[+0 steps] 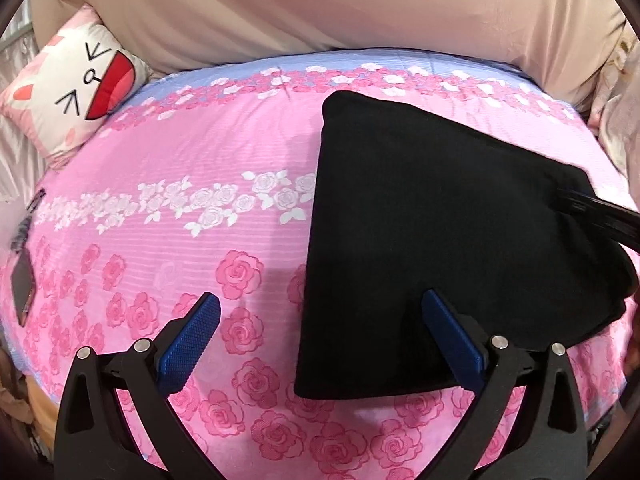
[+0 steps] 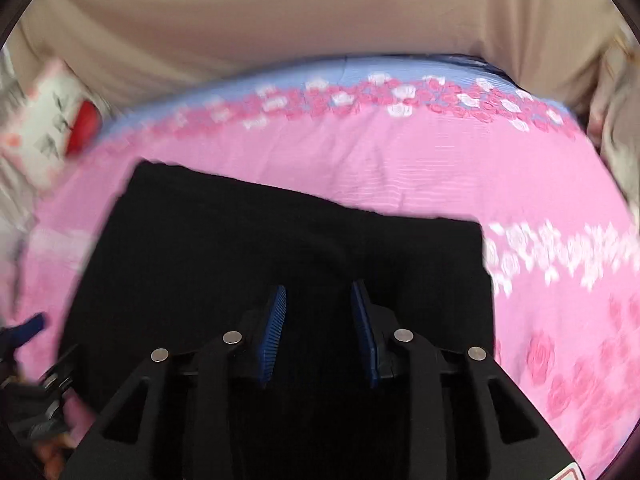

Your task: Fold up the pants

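Note:
Black pants [image 1: 440, 220] lie folded into a compact rectangle on the pink rose bed sheet [image 1: 180, 240], right of middle in the left wrist view. My left gripper [image 1: 320, 310] stands wide open over the pants' near left edge, one blue pad [image 1: 200, 332] above the sheet and the other above the cloth. In the blurred right wrist view the pants [image 2: 240, 240] fill the middle. My right gripper [image 2: 319, 298] hovers over them, partly open, with a clear gap between its pads and nothing pinched. Its dark finger [image 1: 592, 212] enters the left wrist view from the right.
A white cat-face cushion [image 1: 76, 88] leans at the bed's far left corner. Beige fabric [image 1: 320, 8] rises behind the bed. A dark flat phone-like object [image 1: 22, 292] lies at the left edge. Pale bedding [image 1: 616, 128] bunches at the right.

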Demonstrator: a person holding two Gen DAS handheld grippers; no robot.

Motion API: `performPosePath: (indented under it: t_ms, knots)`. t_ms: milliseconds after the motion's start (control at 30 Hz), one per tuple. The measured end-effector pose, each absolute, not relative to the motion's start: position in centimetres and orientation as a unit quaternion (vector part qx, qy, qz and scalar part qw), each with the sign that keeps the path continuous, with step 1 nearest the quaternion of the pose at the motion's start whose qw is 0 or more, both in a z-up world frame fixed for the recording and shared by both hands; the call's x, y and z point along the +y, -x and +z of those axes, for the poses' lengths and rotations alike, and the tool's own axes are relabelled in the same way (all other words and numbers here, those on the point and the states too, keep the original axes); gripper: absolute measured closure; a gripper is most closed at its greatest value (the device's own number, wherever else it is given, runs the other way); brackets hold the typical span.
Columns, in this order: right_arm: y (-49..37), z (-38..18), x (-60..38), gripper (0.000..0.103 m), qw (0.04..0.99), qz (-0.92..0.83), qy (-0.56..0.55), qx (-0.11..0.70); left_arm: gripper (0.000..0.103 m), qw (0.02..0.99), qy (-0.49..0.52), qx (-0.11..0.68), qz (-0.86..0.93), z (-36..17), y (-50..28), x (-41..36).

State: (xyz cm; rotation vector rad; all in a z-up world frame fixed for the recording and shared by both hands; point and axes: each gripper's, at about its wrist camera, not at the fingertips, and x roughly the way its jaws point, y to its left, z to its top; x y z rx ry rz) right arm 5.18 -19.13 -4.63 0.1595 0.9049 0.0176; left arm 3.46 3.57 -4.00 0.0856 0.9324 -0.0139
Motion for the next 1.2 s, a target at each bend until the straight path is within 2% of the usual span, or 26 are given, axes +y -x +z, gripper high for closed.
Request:
performPosePath:
  t_ms: [33,100,233,433,500,567,600,633,667,733,800,867,1200]
  knots:
    - [-4.2,-3.9,-19.2,0.050,0.902,0.002,-0.076,0.424,0.005,0.893,-0.046,0.448,-0.004,-4.0,-3.5,3.4]
    - [-1.4,-2.5,-19.4,0.030,0.919,-0.008,-0.074,0.388,0.005,0.892,-0.051,0.449,0.003,-3.8,-3.5,3.2]
    - [1.7,-3.4,-23.0,0.027,0.914,-0.034,-0.099,0.393,0.005,0.892,0.004,0.450,-0.047,-2.9,-3.5,3.8]
    - [3.7,-9.7,-28.1,0.025,0.855,0.035,-0.290,0.428,0.005,0.836,0.107,0.518,-0.149,-7.2,-6.0,4.4]
    - [3.9,-10.0,-28.1,0.024,0.860,0.046,-0.303,0.408,0.005,0.845,0.107,0.501,-0.154,-7.2,-5.9,4.2]
    - [3.8,-10.2,-27.6,0.027,0.861,0.057,-0.310,0.400,0.005,0.848,0.107,0.494,-0.161,-7.4,-5.9,4.0]
    - [3.6,-10.5,-27.4,0.043,0.859,0.063,-0.314,0.400,0.007,0.849,0.107,0.492,-0.164,-7.4,-5.8,4.0]
    - [3.7,-10.5,-27.2,0.056,0.861,0.069,-0.314,0.395,0.024,0.850,0.111,0.485,-0.173,-7.2,-5.6,4.1]
    - [3.7,-10.4,-26.9,0.061,0.861,0.078,-0.315,0.391,0.047,0.845,0.129,0.482,-0.192,-7.1,-5.5,4.3]
    - [4.3,-9.3,-26.5,0.069,0.867,0.083,-0.311,0.381,0.058,0.838,0.151,0.484,-0.202,-6.9,-5.6,4.8]
    - [5.0,-7.5,-26.3,0.071,0.872,0.100,-0.313,0.362,0.066,0.844,0.150,0.473,-0.204,-5.7,-5.1,5.1]
    - [5.3,-4.7,-25.3,0.071,0.887,0.114,-0.288,0.342,0.082,0.861,0.140,0.439,-0.213,-2.8,-4.4,5.2]
    - [0.7,9.0,-22.6,0.071,0.945,0.151,-0.180,0.227,0.083,0.917,0.101,0.289,-0.254,11.8,-6.2,5.7]
